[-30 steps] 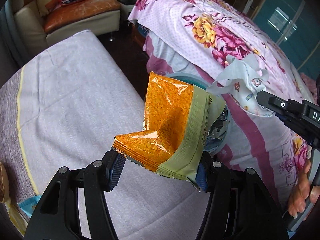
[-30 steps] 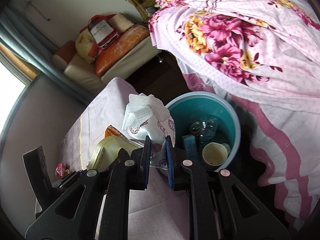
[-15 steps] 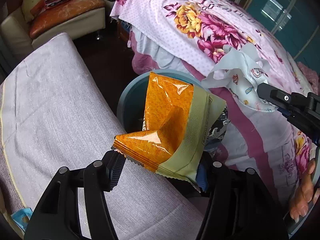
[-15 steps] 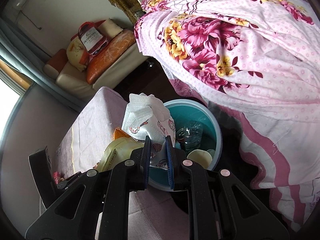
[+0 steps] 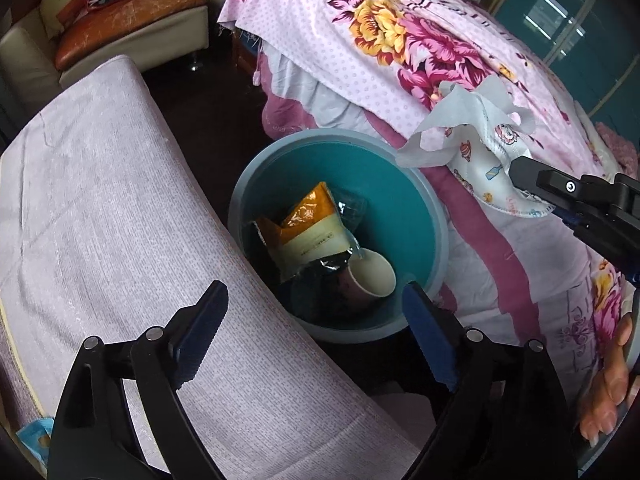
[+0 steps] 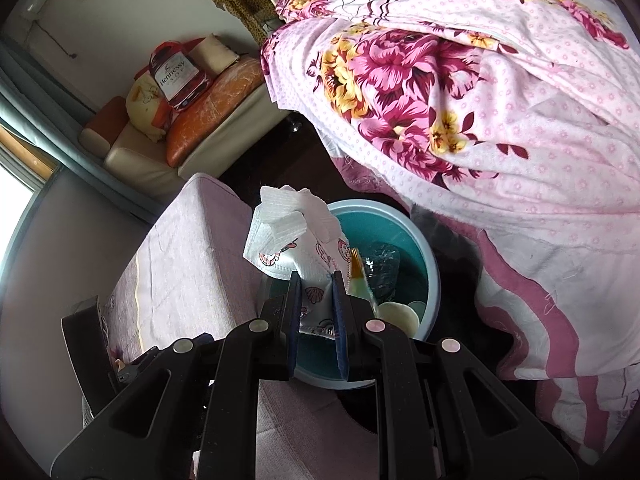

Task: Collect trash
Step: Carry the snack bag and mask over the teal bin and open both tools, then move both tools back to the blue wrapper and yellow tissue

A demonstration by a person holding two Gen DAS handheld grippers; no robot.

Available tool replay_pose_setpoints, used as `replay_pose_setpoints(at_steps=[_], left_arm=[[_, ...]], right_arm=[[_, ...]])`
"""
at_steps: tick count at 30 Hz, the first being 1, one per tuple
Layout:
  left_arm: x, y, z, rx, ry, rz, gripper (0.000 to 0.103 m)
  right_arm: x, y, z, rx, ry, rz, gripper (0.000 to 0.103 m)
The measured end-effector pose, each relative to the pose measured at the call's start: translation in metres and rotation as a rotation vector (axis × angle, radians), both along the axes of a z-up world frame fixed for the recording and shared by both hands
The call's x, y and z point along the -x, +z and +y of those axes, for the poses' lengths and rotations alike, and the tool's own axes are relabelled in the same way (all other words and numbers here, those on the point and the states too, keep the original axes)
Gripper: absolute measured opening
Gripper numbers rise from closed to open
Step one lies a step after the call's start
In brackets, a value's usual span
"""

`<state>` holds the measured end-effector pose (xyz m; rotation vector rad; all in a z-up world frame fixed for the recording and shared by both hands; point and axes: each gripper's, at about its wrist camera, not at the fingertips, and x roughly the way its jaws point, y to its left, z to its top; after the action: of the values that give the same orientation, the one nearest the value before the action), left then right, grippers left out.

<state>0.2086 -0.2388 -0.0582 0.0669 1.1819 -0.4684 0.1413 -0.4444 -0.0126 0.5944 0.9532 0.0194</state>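
Trash status: left gripper (image 5: 314, 336) jaws spread wide, holding nothing, above the teal bin (image 5: 400, 184). Right gripper (image 6: 313, 300) jaws clamped on one cartoon-print wet-wipe pack (image 6: 296, 236) over the bin rim. Bin holds one orange snack bag (image 5: 308, 228), one paper cup (image 5: 374, 278). "Hennessy" bag (image 6: 174, 74) on sofa (image 6: 140, 160).

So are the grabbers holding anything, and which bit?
The right gripper pinches the cartoon-print wrapper by its lower edge. The left gripper holds nothing, jaws open.

floor (image 5: 208, 112) (dark) | teal bin (image 5: 400, 184) standing on it
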Motion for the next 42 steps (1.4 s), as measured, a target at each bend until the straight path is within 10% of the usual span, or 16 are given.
replay_pose_setpoints(at_steps=[7,20,42], left_arm=[[0.005,0.003,0.025,0.014,0.041,0.000,0.089],[0.017,0.002,0.067,0.059,0.109,0.031,0.089],[0.071,0.026,0.165,0.105,0.236,-0.012,0.089]], right_arm=[[-0.011,-0.009,0.015,0.014,0.036,0.035,0.018],[-0.012,-0.018,0.037,0.021,0.037,0.086,0.069],[0.006,0.003,0.123,0.055,0.184,0.120,0.074]])
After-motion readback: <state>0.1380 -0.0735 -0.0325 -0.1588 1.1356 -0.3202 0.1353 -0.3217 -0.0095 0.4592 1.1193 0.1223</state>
